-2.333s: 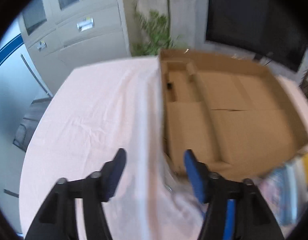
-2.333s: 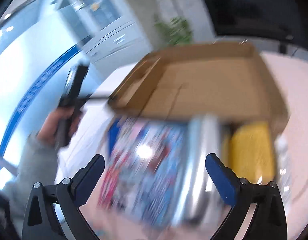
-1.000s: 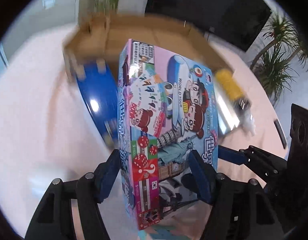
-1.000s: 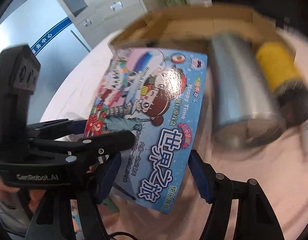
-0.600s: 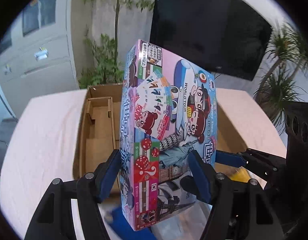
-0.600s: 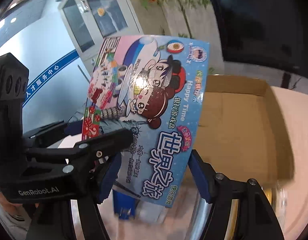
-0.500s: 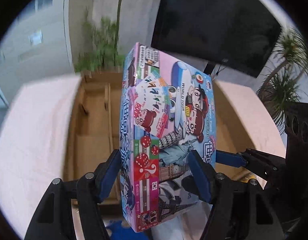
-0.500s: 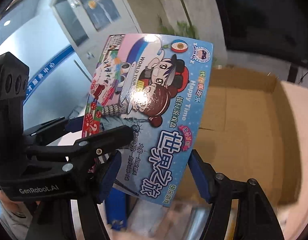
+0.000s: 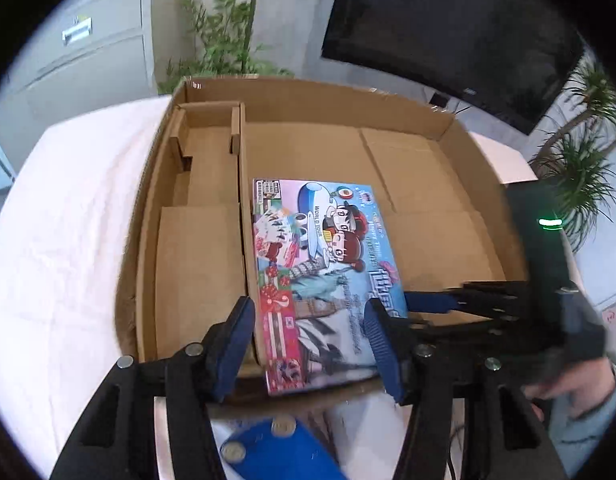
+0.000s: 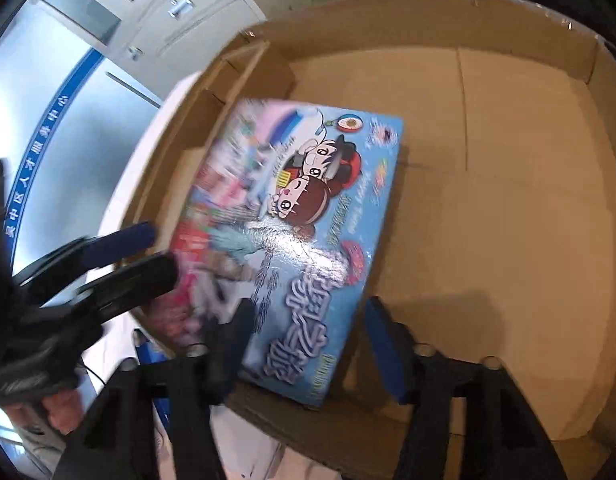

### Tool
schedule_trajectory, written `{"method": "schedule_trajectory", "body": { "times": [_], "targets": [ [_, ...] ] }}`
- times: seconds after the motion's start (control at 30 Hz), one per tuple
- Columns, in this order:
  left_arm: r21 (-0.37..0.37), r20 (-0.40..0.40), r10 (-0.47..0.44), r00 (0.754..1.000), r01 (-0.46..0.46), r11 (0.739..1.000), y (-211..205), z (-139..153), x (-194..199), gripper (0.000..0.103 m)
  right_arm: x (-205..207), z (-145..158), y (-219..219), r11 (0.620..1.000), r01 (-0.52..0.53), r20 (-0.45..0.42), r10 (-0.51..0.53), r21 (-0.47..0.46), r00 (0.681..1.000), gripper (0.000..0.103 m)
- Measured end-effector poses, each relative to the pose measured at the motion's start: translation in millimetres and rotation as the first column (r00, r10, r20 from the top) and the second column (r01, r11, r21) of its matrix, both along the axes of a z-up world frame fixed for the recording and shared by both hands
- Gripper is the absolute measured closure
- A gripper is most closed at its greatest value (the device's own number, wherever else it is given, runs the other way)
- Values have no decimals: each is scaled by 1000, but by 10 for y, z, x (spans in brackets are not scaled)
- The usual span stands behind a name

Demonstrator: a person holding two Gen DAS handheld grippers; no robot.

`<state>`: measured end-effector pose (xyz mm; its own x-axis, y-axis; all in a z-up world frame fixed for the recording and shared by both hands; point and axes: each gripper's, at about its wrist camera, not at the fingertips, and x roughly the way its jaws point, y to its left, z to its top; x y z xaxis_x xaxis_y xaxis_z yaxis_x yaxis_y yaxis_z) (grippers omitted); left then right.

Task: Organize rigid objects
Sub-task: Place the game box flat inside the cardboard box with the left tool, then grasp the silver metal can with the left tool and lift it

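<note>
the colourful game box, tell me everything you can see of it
The game box is a flat rectangular carton with a glossy printed lid: cartoon children, an airplane, dice, landmarks, "World Tour" and large Chinese characters on blue and pink. It lies face up in the big compartment of the cardboard box, its left long edge along the divider, its near end at the front wall. The left gripper and right gripper straddle that near end; their jaws have just been closing, but contact is unclear.

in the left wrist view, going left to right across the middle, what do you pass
white tablecloth → narrow side compartment of the cardboard box → cardboard divider → colourful board game box → bare cardboard floor → right box wall → palm plant
</note>
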<state>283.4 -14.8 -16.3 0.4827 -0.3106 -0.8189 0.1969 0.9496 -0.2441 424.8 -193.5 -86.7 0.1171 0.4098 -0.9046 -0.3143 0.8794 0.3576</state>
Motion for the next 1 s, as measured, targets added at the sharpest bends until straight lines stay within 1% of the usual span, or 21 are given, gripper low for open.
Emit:
{"method": "schedule_trajectory", "body": {
  "times": [0.1, 0.17, 0.2, 0.23, 0.27, 0.3, 0.33, 0.37, 0.4, 0.47, 0.5, 0.57, 0.6, 0.63, 0.67, 0.7, 0.77, 0.83, 0.9, 0.93, 1.0],
  "targets": [
    [-3, 97, -17, 995, 17, 1000, 40, 191, -267, 48, 11, 26, 145, 999, -22, 32, 23, -45, 999, 50],
    [16, 212, -8, 977, 5, 1000, 41, 354, -548, 45, -166, 198, 90, 999, -17, 85, 20, -34, 996, 50],
    [5, 319, -6, 948, 5, 1000, 34, 484, -721, 32, -308, 357, 146, 999, -8, 147, 13, -37, 989, 40],
    [-3, 400, -7, 917, 9, 1000, -13, 569, -880, 19, -503, 551, 93, 998, 11, 235, 3, -57, 972, 23],
    [0, 474, -3, 881, 4, 1000, -33, 628, -1074, 0, -714, 720, -9, 997, 32, 311, -10, -67, 950, 15],
    [18, 539, 8, 842, -22, 1000, -98, 673, -1303, 1, -997, 891, -166, 996, 63, 390, -33, -66, 920, 9],
    [42, 539, 5, 842, -33, 999, -156, 666, -1384, 1, -1137, 990, -245, 995, 82, 413, -51, -57, 909, 9],
    [54, 515, 0, 857, -33, 998, -208, 636, -1442, 1, -1380, 1046, -401, 994, 101, 417, -75, -40, 906, 9],
    [24, 463, -2, 887, -11, 1000, -248, 554, -1458, 1, -1581, 1031, -535, 993, 119, 399, -103, -14, 911, 9],
    [-58, 369, 3, 929, 20, 998, -324, 410, -1378, 1, -1998, 951, -705, 992, 125, 360, -112, -12, 926, 13],
    [-117, 294, -4, 956, 40, 992, -357, 292, -1328, 1, -2134, 916, -789, 992, 120, 334, -105, -25, 937, 20],
    [-206, 197, -43, 979, 84, 975, -429, 110, -1284, 1, -2270, 763, -799, 994, 107, 287, -97, -21, 953, 27],
    [-261, 168, -80, 983, 123, 958, -464, 44, -1304, 1, -2357, 694, -800, 994, 101, 279, -88, -36, 956, 29],
    [-290, 140, -104, 985, 141, 947, -497, -28, -1278, 1, -2354, 633, -713, 991, 106, 312, -78, -76, 947, 32],
    [-299, 106, -109, 988, 137, 944, -536, -97, -1228, 1, -2403, 617, -733, 987, 108, 323, -63, -122, 944, 35],
    [-315, 65, -123, 990, 138, 939, -574, -164, -1172, 1, -2432, 594, -704, 985, 107, 325, -58, -137, 944, 39],
    [-356, -13, -148, 989, 134, 925, -603, -293, -1058, 1, -2531, 582, -687, 991, 95, 309, -60, -99, 949, 40],
    [-361, -78, -152, 985, 114, 926, -619, -402, -971, 1, -2686, 590, -567, 997, 27, 307, -5, -69, 952, 39],
    [-335, -116, -177, 977, 129, 933, -696, -494, -854, 1, -2744, 583, -552, 998, -19, 264, 4, 56, 964, 36],
    [-322, -131, -192, 973, 141, 936, -730, -528, -802, 1, -2678, 521, -565, 995, 1, 220, -23, 103, 975, 28],
    [-320, -172, -211, 962, 148, 936, -787, -620, -760, 3, -2557, 380, -635, 989, 70, 147, -89, 129, 985, 24]
  ]
}}
